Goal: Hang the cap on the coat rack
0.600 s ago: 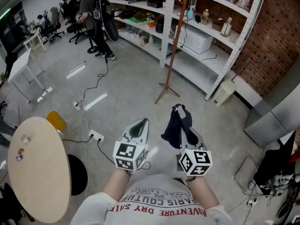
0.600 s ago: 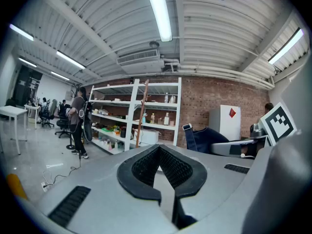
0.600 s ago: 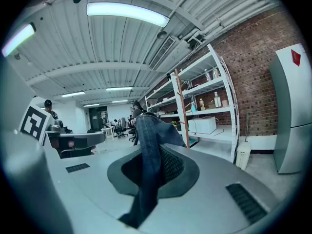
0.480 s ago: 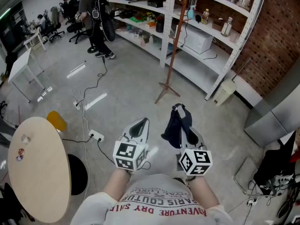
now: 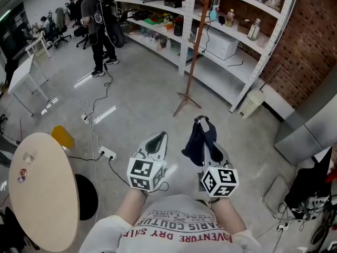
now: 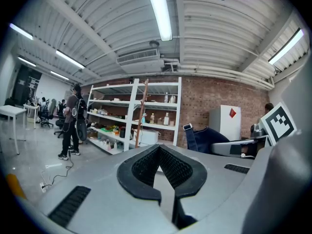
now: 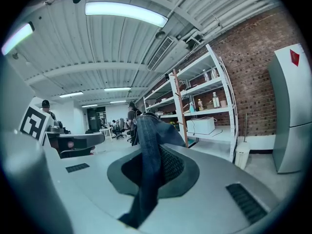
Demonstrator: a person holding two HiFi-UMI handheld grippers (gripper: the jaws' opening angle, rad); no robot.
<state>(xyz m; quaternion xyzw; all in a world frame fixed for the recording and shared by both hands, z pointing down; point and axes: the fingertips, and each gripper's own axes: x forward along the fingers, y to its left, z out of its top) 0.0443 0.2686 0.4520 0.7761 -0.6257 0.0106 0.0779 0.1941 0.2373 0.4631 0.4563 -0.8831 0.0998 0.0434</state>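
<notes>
A dark blue denim cap point(image 5: 199, 138) hangs from my right gripper point(image 5: 209, 149), whose jaws are shut on its fabric point(image 7: 148, 165). The cap's strap sticks up above the jaws. My left gripper point(image 5: 156, 143) is held beside it at the same height, shut and empty point(image 6: 160, 165). The wooden coat rack point(image 5: 196, 57) stands on the floor ahead, in front of the white shelving; its pole point(image 7: 179, 108) also shows in the right gripper view. Both grippers are well short of the rack.
White metal shelving point(image 5: 231, 30) with bottles and boxes lines a brick wall behind the rack. A round beige table point(image 5: 42, 188) is at my left, cables and a power strip point(image 5: 108, 153) lie on the floor. A person point(image 5: 95, 25) stands far left.
The grippers and cap have hardly moved. The person in the background has stepped to the left, away from the shelving.
</notes>
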